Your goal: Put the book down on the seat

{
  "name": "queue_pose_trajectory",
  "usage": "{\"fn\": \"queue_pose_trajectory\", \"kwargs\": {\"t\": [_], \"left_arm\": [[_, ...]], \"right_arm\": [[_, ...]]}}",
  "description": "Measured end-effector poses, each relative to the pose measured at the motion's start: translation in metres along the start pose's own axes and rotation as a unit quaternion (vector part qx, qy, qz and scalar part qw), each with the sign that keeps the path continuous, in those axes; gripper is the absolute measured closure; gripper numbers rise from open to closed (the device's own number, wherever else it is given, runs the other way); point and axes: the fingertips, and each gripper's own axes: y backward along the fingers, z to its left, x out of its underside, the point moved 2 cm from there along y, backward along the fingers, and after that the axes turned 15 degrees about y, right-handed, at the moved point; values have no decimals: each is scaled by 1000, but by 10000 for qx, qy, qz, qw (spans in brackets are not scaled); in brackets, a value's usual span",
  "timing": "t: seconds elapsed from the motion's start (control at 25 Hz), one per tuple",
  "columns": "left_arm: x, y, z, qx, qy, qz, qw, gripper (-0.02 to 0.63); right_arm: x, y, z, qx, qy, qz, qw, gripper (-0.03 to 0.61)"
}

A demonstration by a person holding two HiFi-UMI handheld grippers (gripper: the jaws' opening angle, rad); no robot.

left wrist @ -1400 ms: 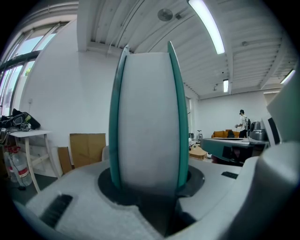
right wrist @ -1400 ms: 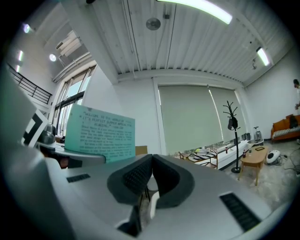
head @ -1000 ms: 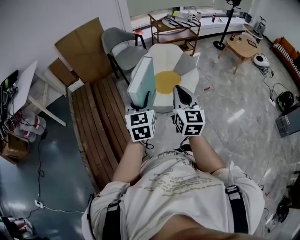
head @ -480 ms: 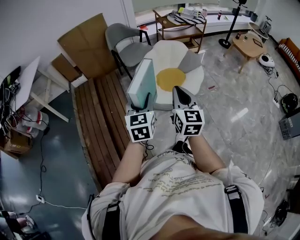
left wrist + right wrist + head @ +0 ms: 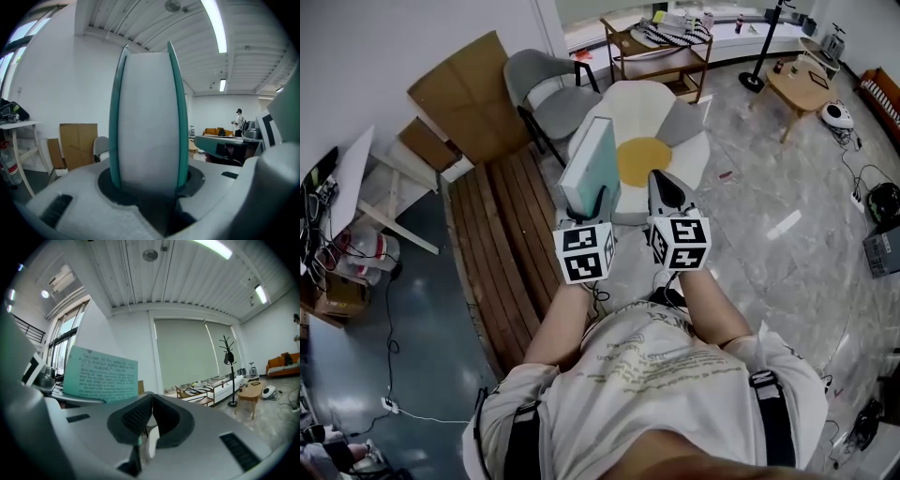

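Note:
A thick teal-covered book [image 5: 589, 164] stands upright in my left gripper [image 5: 598, 202], whose jaws are shut on its lower end. In the left gripper view the book [image 5: 147, 122] fills the middle, its white page edge facing me between the pads. The seat [image 5: 649, 108] is a low white flower-shaped cushion with a yellow centre, on the floor just beyond and below both grippers. My right gripper [image 5: 661, 183] hovers beside the book over the seat's near edge, jaws shut with nothing in them [image 5: 149, 401]. The book's printed back cover [image 5: 101, 376] shows at the left of the right gripper view.
A slatted wooden bench [image 5: 502, 244] runs along the left. Behind the seat stand a grey chair [image 5: 539, 89] and a wooden shelf table [image 5: 661, 52]. Cardboard sheets [image 5: 469, 89] lean on the wall. A coffee table [image 5: 797, 89] and a coat stand [image 5: 759, 47] stand at the far right.

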Motion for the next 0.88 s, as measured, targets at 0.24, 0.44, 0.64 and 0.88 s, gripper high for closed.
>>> {"fn": "queue_pose_trajectory", "kwargs": {"t": [0.24, 0.44, 0.64, 0.88], "left_arm": [[-7, -41, -17, -15, -121, 14, 9999, 449], [-21, -75, -28, -163, -150, -90, 9997, 448], [-31, -107, -34, -379, -103, -142, 9991, 448], [-40, -135, -33, -665, 56, -220, 9975, 448]], "right_arm": [[3, -29, -37, -15, -14, -29, 10000, 551], [-1, -57, -66, -164, -20, -139, 9998, 551], [2, -87, -92, -374, -99, -154, 9991, 551], [0, -118, -108, -697, -81, -289, 9971, 551]]}}
